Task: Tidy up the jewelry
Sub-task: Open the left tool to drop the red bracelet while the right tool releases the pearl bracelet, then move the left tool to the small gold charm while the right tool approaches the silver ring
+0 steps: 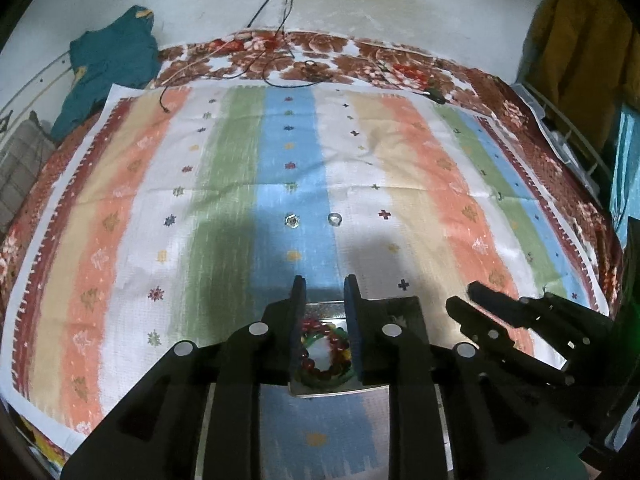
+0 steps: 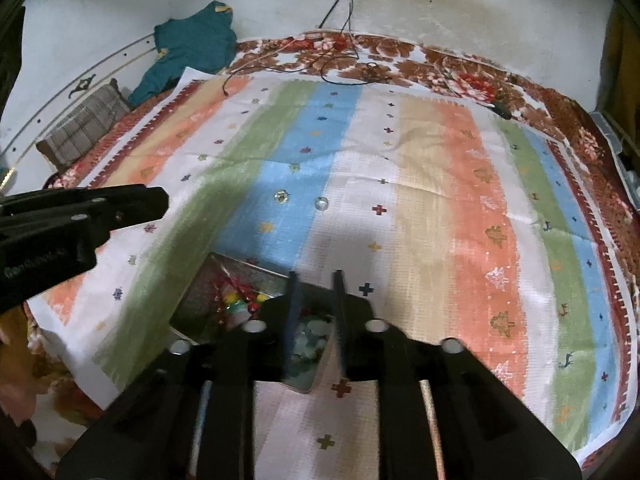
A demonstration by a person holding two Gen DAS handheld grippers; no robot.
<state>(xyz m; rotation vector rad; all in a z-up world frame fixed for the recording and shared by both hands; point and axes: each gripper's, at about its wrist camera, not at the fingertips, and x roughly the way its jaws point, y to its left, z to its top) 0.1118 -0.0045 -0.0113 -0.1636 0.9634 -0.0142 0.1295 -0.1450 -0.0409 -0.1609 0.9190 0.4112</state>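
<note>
A shiny metal tray (image 2: 256, 276) lies on the striped cloth near the front. It holds a red and green bead bracelet (image 1: 326, 354) and pale blue-green beads (image 2: 312, 336). My left gripper (image 1: 324, 286) is open above the tray, its fingers either side of the bracelet, not touching it. My right gripper (image 2: 316, 280) is open and empty over the tray's right end, above the pale beads. Two small silver rings lie farther out on the blue stripe: one ornate (image 1: 292, 221), one plain (image 1: 334, 219). They also show in the right wrist view, ornate (image 2: 281, 196) and plain (image 2: 321, 202).
The striped cloth (image 1: 420, 184) covers a floral bedspread (image 1: 328, 56). Black cables (image 1: 272, 68) trail at the far edge by the wall. A teal garment (image 1: 108, 68) lies at the far left, a plaid cushion (image 2: 84, 128) beside it.
</note>
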